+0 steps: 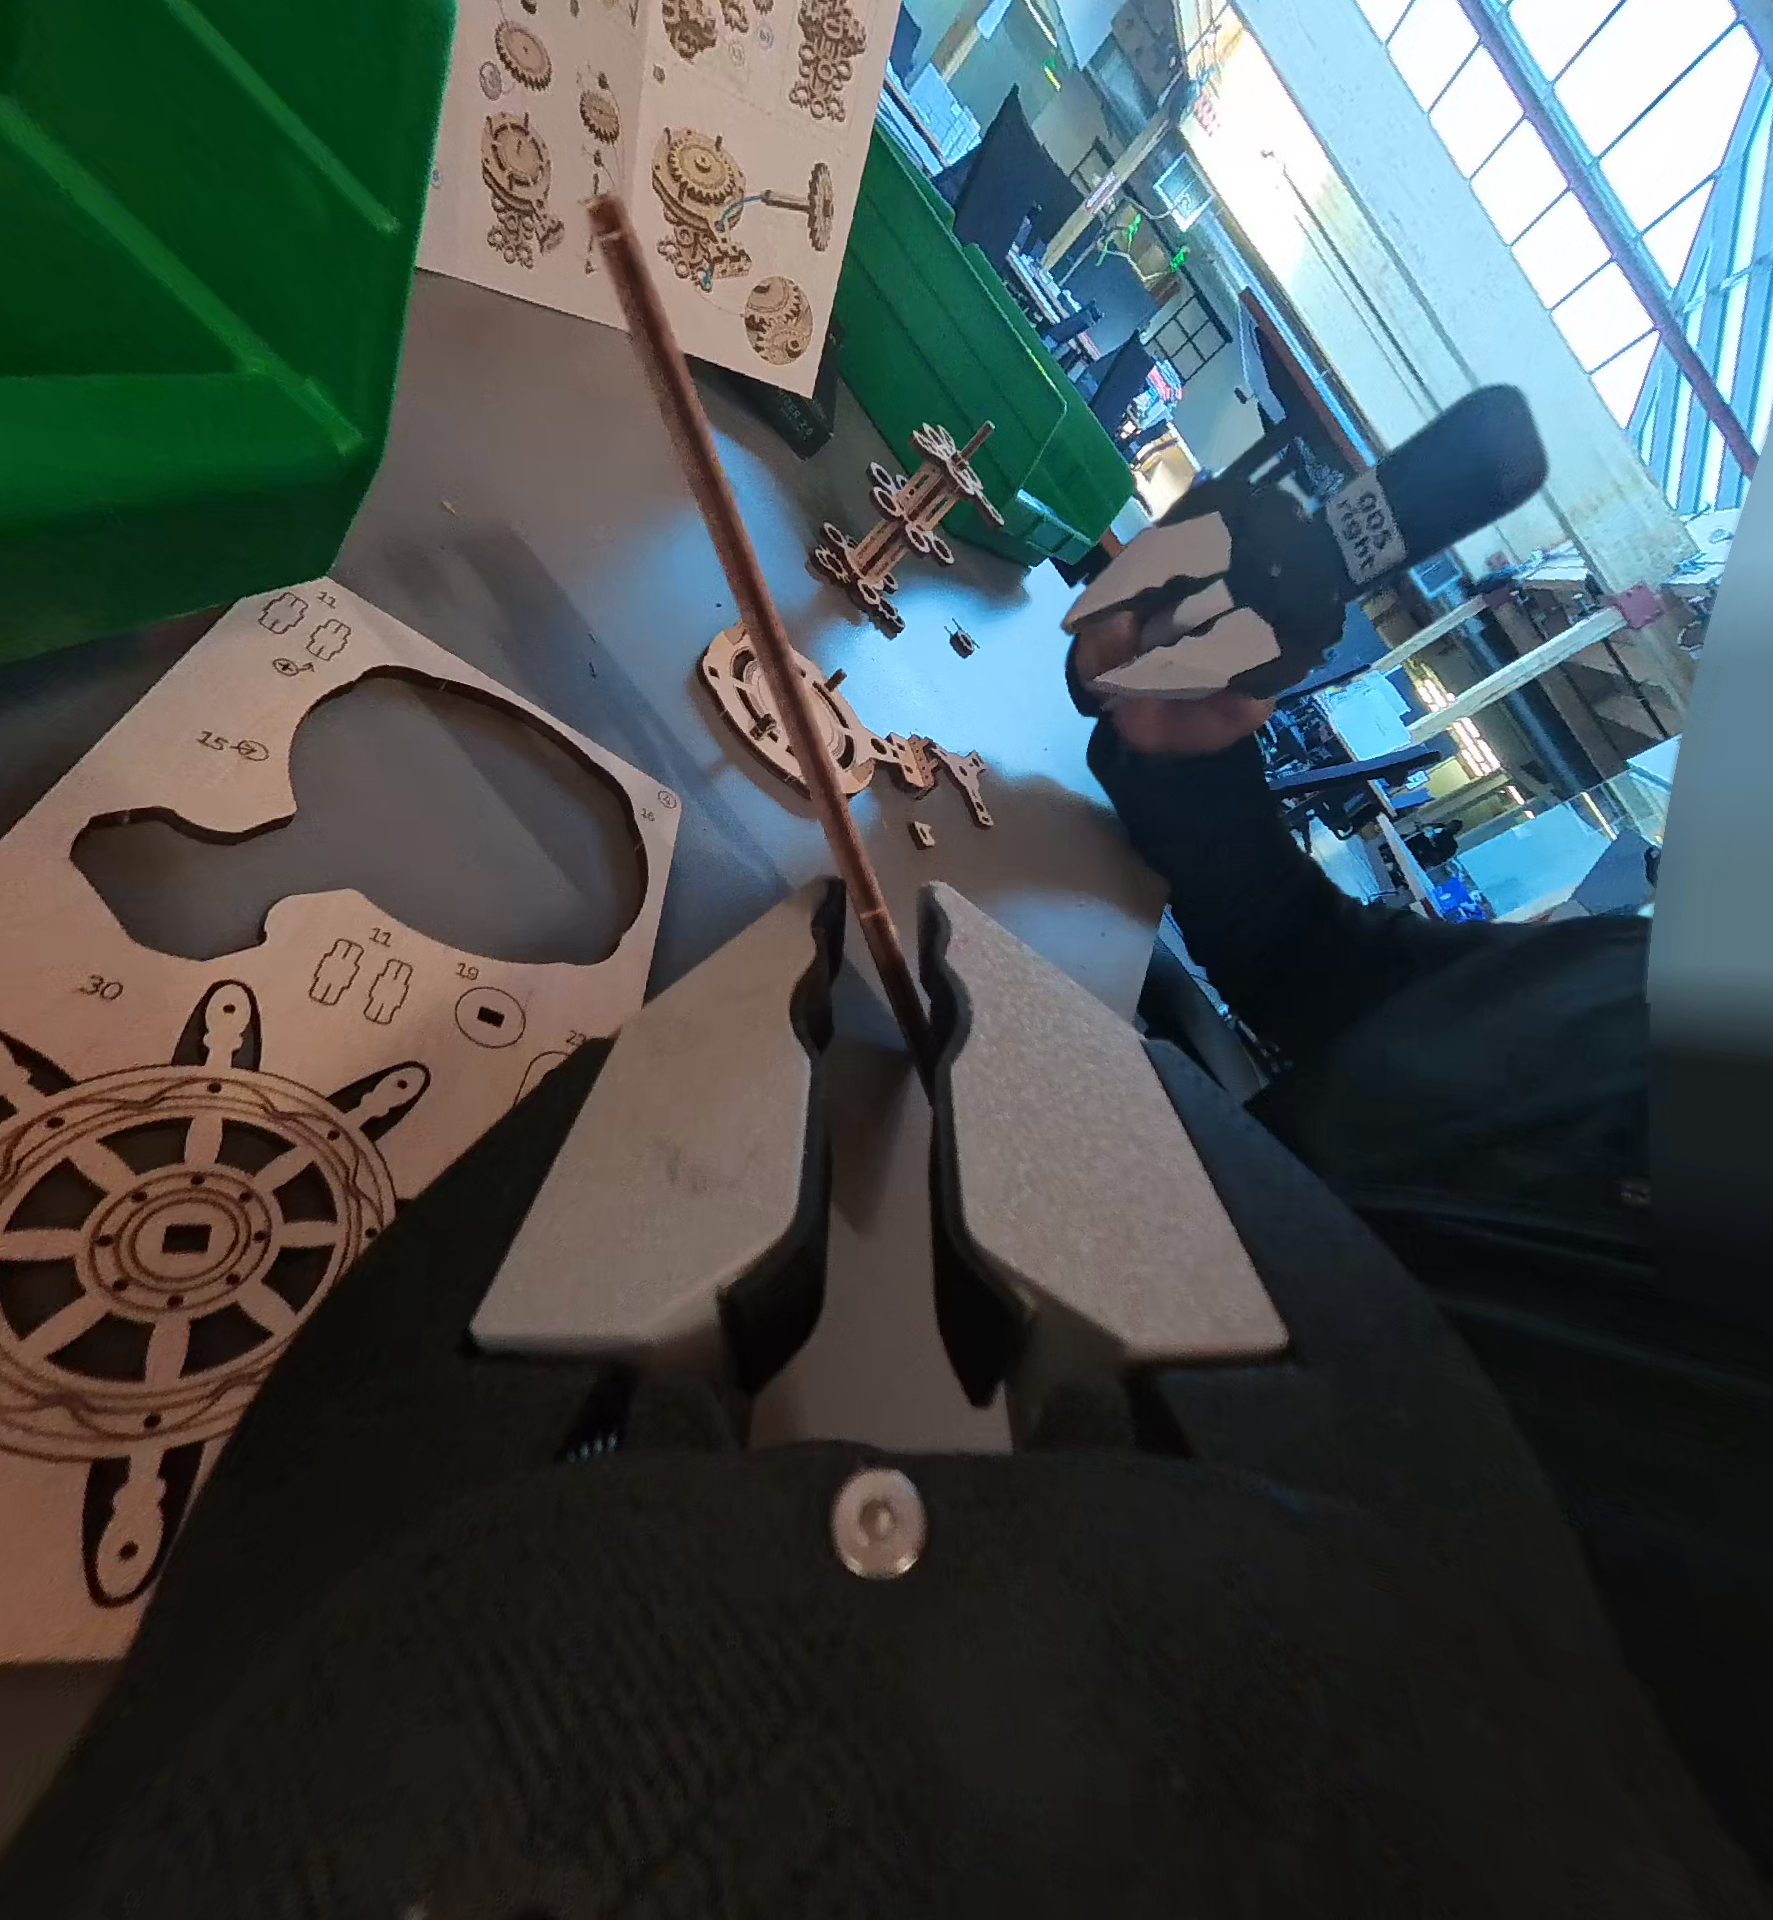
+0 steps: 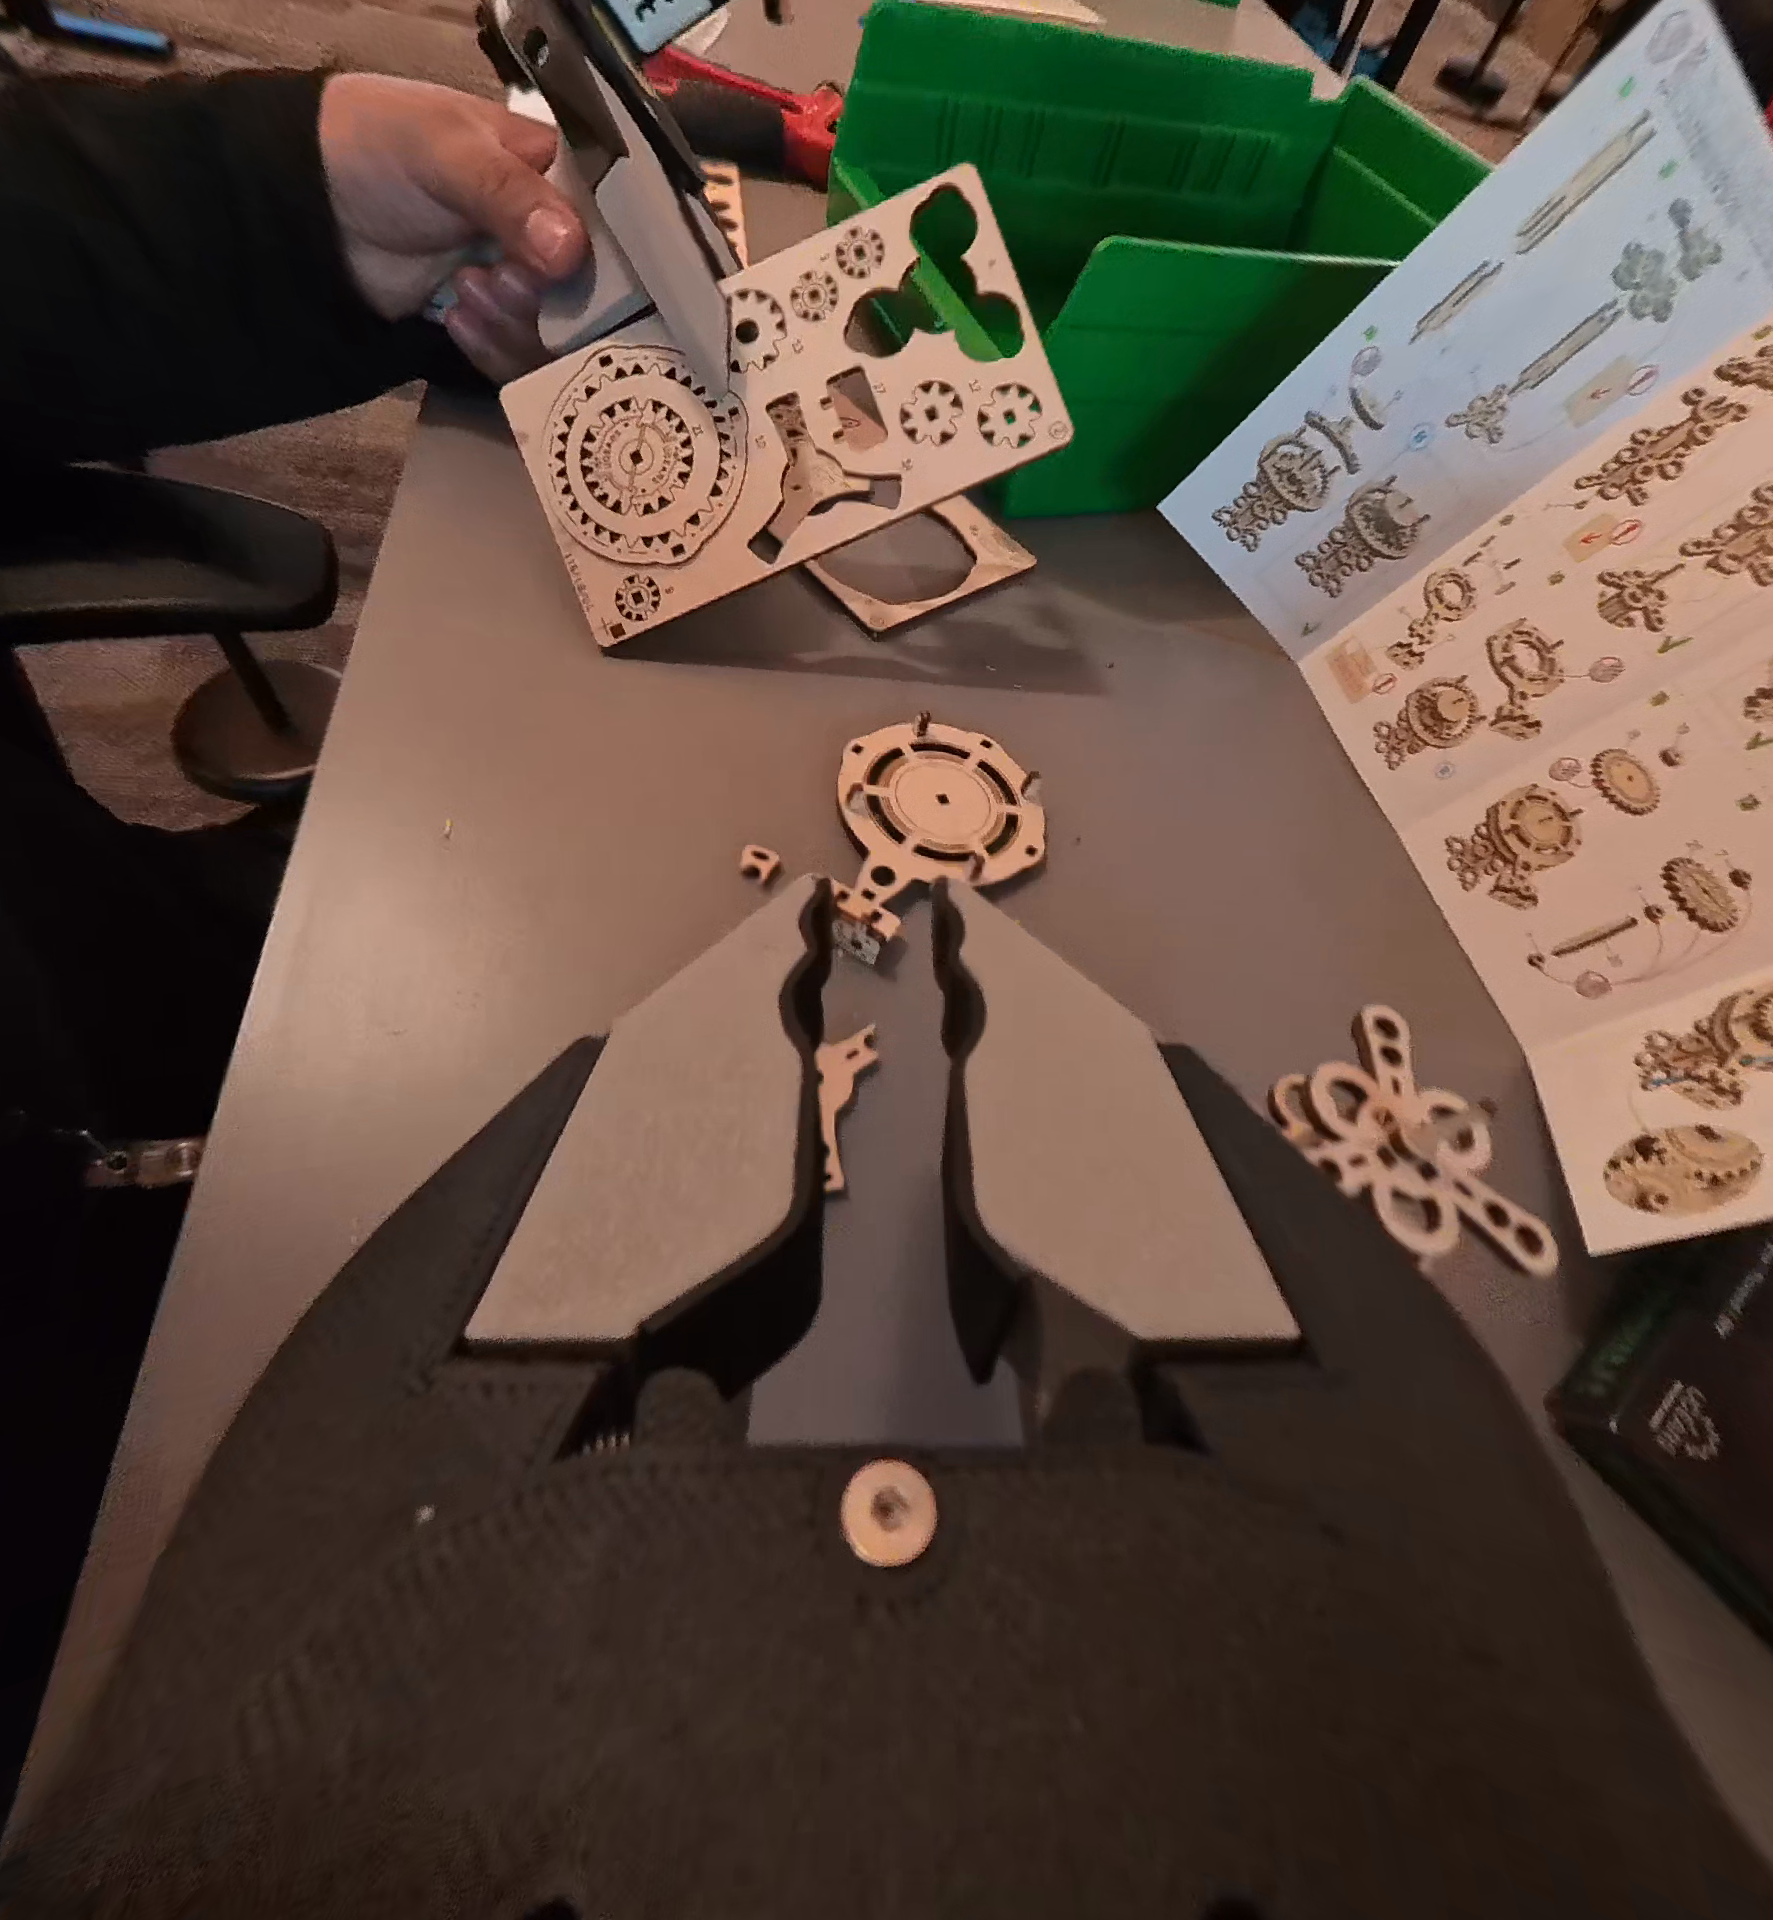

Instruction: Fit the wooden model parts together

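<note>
My left gripper (image 1: 877,894) is shut on a wooden parts sheet (image 1: 736,540), seen edge-on and held upright above the grey table. In the right wrist view that gripper (image 2: 721,384) pinches the sheet of gears (image 2: 820,457) at its upper edge. My right gripper (image 2: 877,894) is open and empty, low over the table. Below its gap lie a small hooked wooden piece (image 2: 846,1101) and the stem of a round wooden frame (image 2: 939,810). The frame (image 1: 788,717) and the right gripper (image 1: 1084,649) also show in the left wrist view.
A flower-shaped wooden assembly (image 2: 1401,1143) lies to the right. A second sheet with a ship's wheel (image 1: 155,1195) lies flat. Green bins (image 2: 1121,260) stand at the back. A paper instruction sheet (image 2: 1588,675) and a dark box (image 2: 1713,1455) are on the right. A small loose piece (image 2: 757,860) lies left of the frame. My hands' fingertips stand some 20 centimeters from each other. The small hooked wooden piece (image 2: 846,1101) lies some 7 centimeters from my right tips, 20 centimeters from my left tips.
</note>
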The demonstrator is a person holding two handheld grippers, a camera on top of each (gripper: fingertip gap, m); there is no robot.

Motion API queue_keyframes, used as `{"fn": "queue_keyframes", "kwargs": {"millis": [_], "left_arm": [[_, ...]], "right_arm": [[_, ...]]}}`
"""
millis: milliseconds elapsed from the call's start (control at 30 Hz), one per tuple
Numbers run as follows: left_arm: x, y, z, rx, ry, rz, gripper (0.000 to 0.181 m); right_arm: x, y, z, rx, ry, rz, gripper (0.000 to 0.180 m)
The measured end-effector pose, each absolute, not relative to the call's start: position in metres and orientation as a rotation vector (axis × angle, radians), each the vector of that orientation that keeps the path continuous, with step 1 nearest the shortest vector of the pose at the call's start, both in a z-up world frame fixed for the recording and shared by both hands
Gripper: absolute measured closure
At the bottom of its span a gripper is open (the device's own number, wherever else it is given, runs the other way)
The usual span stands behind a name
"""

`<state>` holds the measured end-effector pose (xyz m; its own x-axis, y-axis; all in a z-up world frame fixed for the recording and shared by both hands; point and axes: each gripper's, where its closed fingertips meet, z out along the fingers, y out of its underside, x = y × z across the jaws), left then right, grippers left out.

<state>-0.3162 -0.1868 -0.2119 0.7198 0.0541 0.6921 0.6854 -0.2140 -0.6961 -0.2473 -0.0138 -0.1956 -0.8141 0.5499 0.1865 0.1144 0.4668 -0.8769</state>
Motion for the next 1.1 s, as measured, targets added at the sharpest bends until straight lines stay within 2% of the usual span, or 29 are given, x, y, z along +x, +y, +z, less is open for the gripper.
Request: {"fn": "queue_keyframes", "kwargs": {"millis": [200,400,500,1100], "left_arm": [[-0.317,-0.188,-0.208,-1.681,-0.588,-0.649,0.170],[-0.322,-0.192,-0.199,-1.606,-0.589,-0.631,0.172],[-0.324,-0.192,-0.199,-1.601,-0.597,-0.615,0.181],[-0.328,-0.183,-0.198,-1.592,-0.600,-0.608,0.181]], "right_arm": [[-0.235,0.009,-0.185,-0.593,-2.161,1.423,0.174],[-0.239,0.025,-0.182,-0.659,-2.087,1.488,0.174],[-0.240,0.023,-0.187,-0.683,-2.106,1.521,0.174],[-0.242,0.031,-0.193,-0.722,-2.109,1.492,0.172]]}}
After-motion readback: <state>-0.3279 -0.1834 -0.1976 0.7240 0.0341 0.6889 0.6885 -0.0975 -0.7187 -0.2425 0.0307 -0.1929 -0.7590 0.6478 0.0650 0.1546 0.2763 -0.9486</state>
